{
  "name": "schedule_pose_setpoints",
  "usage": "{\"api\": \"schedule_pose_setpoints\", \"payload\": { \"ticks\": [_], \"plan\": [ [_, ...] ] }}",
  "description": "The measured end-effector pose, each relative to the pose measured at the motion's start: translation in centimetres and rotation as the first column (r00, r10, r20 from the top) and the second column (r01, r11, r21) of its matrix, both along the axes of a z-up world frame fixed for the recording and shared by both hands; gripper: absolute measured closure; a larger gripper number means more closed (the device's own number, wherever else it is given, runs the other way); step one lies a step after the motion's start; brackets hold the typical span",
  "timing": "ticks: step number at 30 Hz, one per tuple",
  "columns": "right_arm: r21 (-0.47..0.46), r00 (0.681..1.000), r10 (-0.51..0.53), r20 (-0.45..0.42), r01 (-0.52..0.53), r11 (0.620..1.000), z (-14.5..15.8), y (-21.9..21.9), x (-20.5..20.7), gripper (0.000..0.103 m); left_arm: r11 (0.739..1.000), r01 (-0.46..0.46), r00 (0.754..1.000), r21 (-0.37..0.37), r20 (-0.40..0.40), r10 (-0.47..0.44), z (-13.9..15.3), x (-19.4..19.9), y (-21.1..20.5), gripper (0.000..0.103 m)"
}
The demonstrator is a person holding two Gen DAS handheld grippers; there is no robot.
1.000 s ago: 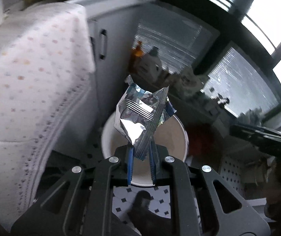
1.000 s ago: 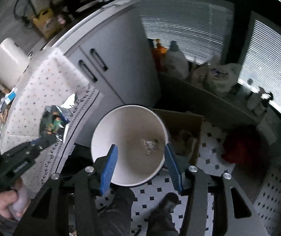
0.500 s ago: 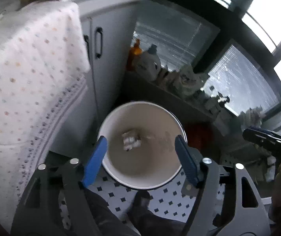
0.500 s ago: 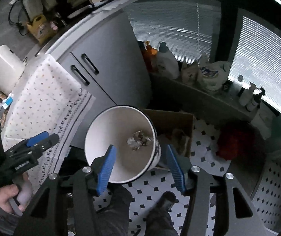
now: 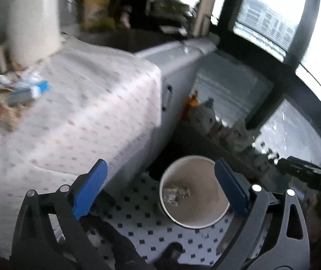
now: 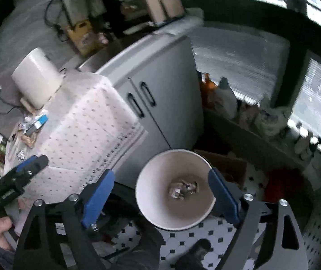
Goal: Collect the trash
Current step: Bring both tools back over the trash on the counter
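Both grippers, left (image 5: pixel 159 189) and right (image 6: pixel 160 196), are opening with nothing between their jaws. Crumpled foil wrappers (image 6: pixel 182 187) are lying in the white bin (image 6: pixel 158 175); further litter (image 5: pixel 9 96), seemingly wrappers, is awaiting collection on the dotted tablecloth (image 5: pixel 88 117).

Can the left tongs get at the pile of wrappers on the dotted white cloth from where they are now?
Probably yes. The left tongs hold nothing, their jaws opening, and nothing stands between them and the pile of wrappers on the dotted white cloth. They hang above the floor beside the table, so they must swing across.
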State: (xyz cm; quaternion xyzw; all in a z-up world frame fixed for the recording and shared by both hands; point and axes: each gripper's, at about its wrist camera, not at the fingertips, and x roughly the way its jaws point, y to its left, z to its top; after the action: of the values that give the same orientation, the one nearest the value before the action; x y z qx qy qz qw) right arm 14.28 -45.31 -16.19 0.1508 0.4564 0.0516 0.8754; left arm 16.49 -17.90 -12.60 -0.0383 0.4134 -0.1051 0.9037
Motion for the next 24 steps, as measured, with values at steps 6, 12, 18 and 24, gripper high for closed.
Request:
{"api": "schedule_pose_setpoints", "payload": {
  "ticks": [6, 12, 18, 24],
  "plan": [
    [-0.03, 0.996, 0.067, 0.066, -0.065, 0.997, 3.3, 3.8, 1.2, 0.008, 0.993, -0.121, 0.99, 0.007, 0.074, 0.121, 3.5, -0.8, 3.6, 0.007],
    [-0.063, 0.987, 0.116, 0.114, -0.109, 0.992, 5.5, 7.0, 2.1, 0.008, 0.984, -0.18, 0.976, -0.011, 0.123, 0.18, 5.8, -1.8, 6.2, 0.007],
    [-0.117, 0.962, 0.203, 0.184, -0.184, 0.976, 7.7, 11.2, 2.9, 0.008, 0.972, -0.236, 0.955, -0.014, 0.18, 0.235, 7.4, -2.1, 8.5, 0.007],
    [-0.171, 0.938, 0.252, 0.238, -0.215, 0.961, 9.6, 15.4, 4.7, 0.008, 0.956, -0.29, 0.935, -0.04, 0.2, 0.292, 8.3, -2.3, 11.9, 0.007]
  ]
}}
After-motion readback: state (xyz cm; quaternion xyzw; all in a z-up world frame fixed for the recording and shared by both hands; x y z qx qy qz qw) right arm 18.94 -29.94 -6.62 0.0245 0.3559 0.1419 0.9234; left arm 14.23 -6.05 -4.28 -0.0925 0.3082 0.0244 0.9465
